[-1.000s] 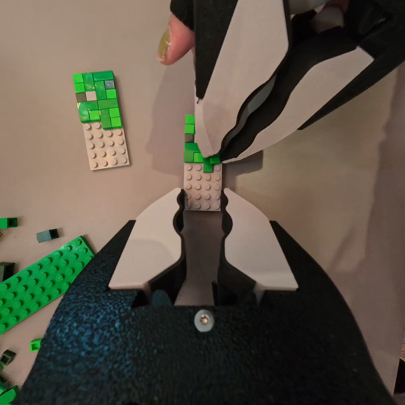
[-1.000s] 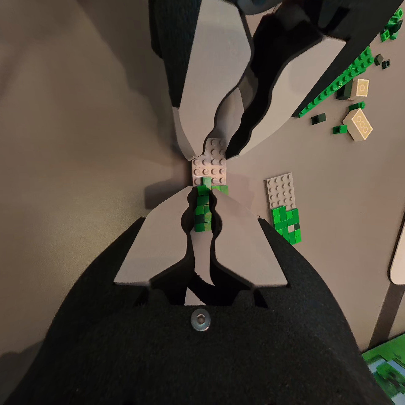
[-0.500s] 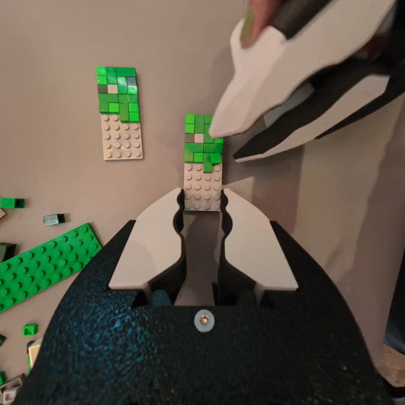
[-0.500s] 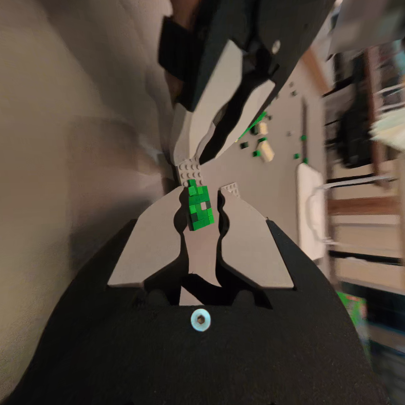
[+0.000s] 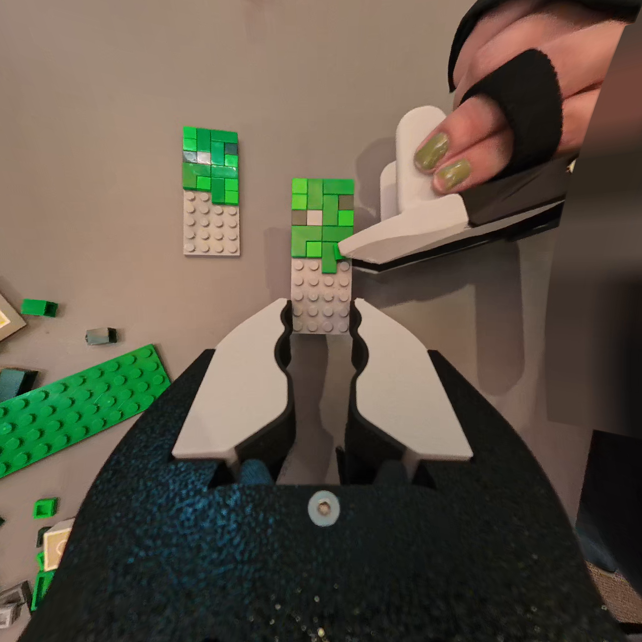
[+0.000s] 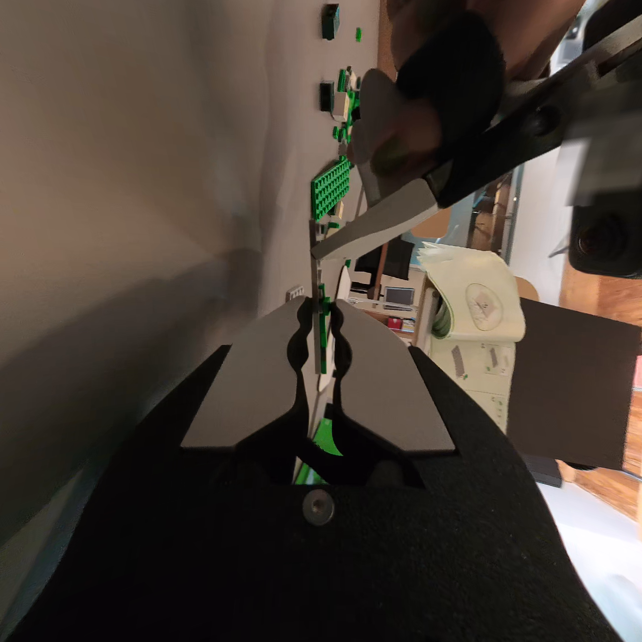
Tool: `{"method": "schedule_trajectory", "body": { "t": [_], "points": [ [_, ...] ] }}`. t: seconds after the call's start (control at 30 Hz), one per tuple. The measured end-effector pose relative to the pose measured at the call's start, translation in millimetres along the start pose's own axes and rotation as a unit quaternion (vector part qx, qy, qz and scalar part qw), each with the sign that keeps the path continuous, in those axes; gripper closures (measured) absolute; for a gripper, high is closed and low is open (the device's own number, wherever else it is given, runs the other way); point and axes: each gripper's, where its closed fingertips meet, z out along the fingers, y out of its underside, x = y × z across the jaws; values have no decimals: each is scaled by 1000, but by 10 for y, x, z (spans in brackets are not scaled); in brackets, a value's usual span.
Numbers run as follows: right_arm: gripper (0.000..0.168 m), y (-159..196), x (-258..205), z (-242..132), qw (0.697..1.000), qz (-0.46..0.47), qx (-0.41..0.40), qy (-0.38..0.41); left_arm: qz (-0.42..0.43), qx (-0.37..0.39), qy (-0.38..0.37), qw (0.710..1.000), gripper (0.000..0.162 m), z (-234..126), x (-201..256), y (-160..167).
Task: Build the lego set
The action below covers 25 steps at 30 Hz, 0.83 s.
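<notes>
A grey plate (image 5: 322,298), its far half covered in green tiles, is held flat above the grey table. My left gripper (image 5: 322,312) is shut on the plate's near end, one finger on each long side. My right gripper (image 5: 344,256) comes in from the right, turned on its side. It is shut on the plate's right edge, and its upper finger presses a small green tile (image 5: 335,250) that sits tilted there. In the right wrist view the plate (image 6: 317,330) shows edge-on between the right gripper's (image 6: 319,305) fingertips. The left gripper (image 6: 318,255) reaches the plate from the upper right.
A second grey plate with green tiles (image 5: 211,194) lies on the table to the left. A large green plate (image 5: 69,406) and several small loose pieces (image 5: 38,307) lie at the left edge. A hand (image 5: 503,104) holds the right gripper. An open booklet (image 6: 479,312) lies off to the right.
My right gripper has rolled onto its side, dropped from above the plate to its right edge, and closed on the edge and the small tile. My left gripper keeps its hold.
</notes>
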Motion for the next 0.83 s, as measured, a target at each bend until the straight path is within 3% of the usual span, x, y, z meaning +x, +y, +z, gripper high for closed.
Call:
{"method": "schedule_trajectory", "body": {
  "t": [0.43,0.57,0.83],
  "points": [
    [160,53,35,-28,1000,8,-11,15,2,45,11,999,132,-35,12,-87],
    [162,107,81,-55,999,31,4,27,-25,83,10,996,112,-129,-53,-106],
    [162,38,303,-183,993,-16,47,107,-174,193,207,943,117,-259,99,-270]
  ]
}}
